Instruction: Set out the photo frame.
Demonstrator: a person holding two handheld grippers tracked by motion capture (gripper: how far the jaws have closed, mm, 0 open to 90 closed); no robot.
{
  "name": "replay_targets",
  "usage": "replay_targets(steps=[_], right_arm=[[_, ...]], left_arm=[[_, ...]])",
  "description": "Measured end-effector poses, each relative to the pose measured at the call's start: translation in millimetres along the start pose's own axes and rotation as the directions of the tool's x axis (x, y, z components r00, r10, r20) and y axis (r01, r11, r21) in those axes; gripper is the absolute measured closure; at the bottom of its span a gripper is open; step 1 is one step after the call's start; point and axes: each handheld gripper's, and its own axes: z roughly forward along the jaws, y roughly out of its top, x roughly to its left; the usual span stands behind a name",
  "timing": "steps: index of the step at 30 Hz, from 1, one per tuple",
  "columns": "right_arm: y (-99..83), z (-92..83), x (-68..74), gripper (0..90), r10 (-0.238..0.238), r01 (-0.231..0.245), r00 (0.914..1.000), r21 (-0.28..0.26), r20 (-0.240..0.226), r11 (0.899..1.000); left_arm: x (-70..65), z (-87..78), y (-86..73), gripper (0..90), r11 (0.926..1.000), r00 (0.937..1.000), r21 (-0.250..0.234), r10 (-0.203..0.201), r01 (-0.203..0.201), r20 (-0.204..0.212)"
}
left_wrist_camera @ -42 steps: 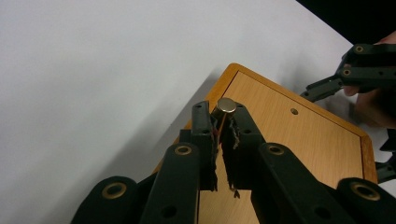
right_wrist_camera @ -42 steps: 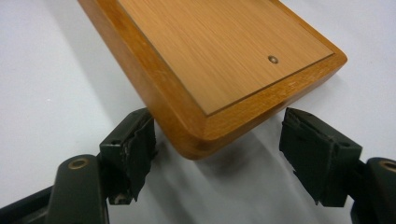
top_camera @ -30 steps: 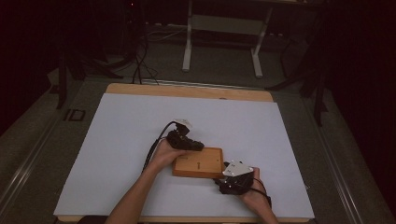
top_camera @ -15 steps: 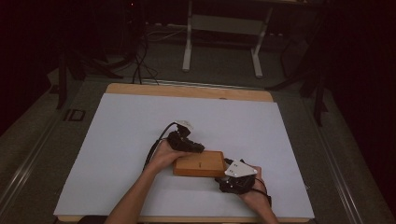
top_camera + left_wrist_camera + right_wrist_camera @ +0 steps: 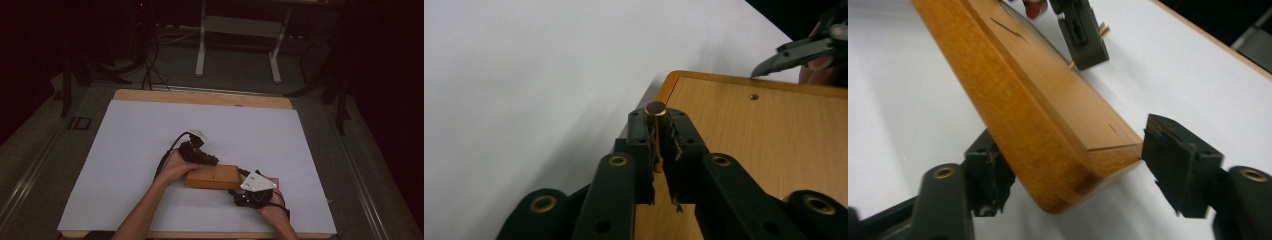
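A flat wooden board [image 5: 212, 176] lies on the white table, near its front. My left gripper [image 5: 200, 152] reaches over the board's far left edge. In the left gripper view the left gripper [image 5: 659, 125] is shut on a small wooden peg [image 5: 656, 108] that stands upright between the jaws, above the board [image 5: 764, 140] with a small hole [image 5: 753, 96]. My right gripper [image 5: 252, 192] sits at the board's near right corner. In the right gripper view the right gripper [image 5: 1073, 165] is open, its jaws on either side of that corner of the board [image 5: 1038, 115].
The white sheet [image 5: 125, 150] covers the table, whose wooden rim [image 5: 200, 97] shows at the back. Beyond the table are a white metal stand [image 5: 237, 45] and cables [image 5: 150, 65] on the dark floor.
The right gripper has shifted slightly at the board's right corner. The left gripper has edged a little toward the board. The board itself stays put.
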Motion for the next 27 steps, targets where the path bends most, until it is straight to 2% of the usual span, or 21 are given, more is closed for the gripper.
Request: replay_targets(steps=[5, 8, 10, 12, 15, 18, 22, 24, 27], right_arm=[[3.1, 0.3, -2.7, 39.0, 0.013, -0.013, 0.9999, -0.023, 0.003, 1.0], [3.5, 0.1, -4.4, 40.5, 0.021, -0.021, 0.9998, -0.03, 0.006, 0.999], [3.6, 0.0, -5.3, 41.3, 0.024, -0.023, 0.9997, -0.033, 0.006, 0.999], [3.8, -0.1, -5.7, 42.0, 0.025, -0.025, 0.9997, -0.035, 0.006, 0.999], [3.8, -0.1, -6.2, 42.5, 0.027, -0.027, 0.9996, -0.036, 0.006, 0.999], [3.8, -0.1, -6.3, 42.8, 0.027, -0.026, 0.9996, -0.037, 0.008, 0.999], [3.9, -0.3, -6.5, 43.2, 0.029, -0.028, 0.9995, -0.038, 0.011, 0.999], [3.9, -0.3, -6.6, 43.2, 0.027, -0.027, 0.9996, -0.038, 0.011, 0.999], [3.8, -0.3, -6.6, 43.2, 0.026, -0.026, 0.9996, -0.038, 0.011, 0.999]], left_arm=[[-2.0, -0.7, 0.5, 73.7, 0.9999, 0.9998, -0.004, 0.011, -0.011, -0.014], [-2.4, -3.5, 0.1, 67.8, 0.9994, 0.9998, -0.034, 0.005, -0.006, -0.021], [-2.8, -6.1, -0.1, 63.7, 0.9986, 0.9992, -0.053, 0.004, -0.006, -0.039], [-3.3, -9.0, -0.9, 60.0, 0.9971, 0.9972, -0.075, 0.007, -0.013, -0.074], [-2.6, -13.1, -3.0, 59.1, 0.9945, 0.996, -0.104, 0.003, -0.012, -0.089], [-4.3, -15.7, -4.9, 57.6, 0.994, 0.9936, -0.108, 0.009, -0.021, -0.113], [-7.8, -21.7, -8.9, 55.3, 0.9913, 0.9856, -0.124, 0.022, -0.043, -0.168], [-8.2, -27.0, -11.9, 52.9, 0.9878, 0.9776, -0.149, 0.01, -0.043, -0.21], [-8.4, -33.9, -17.3, 52.9, 0.9811, 0.9714, -0.188, -0.003, -0.043, -0.237]])
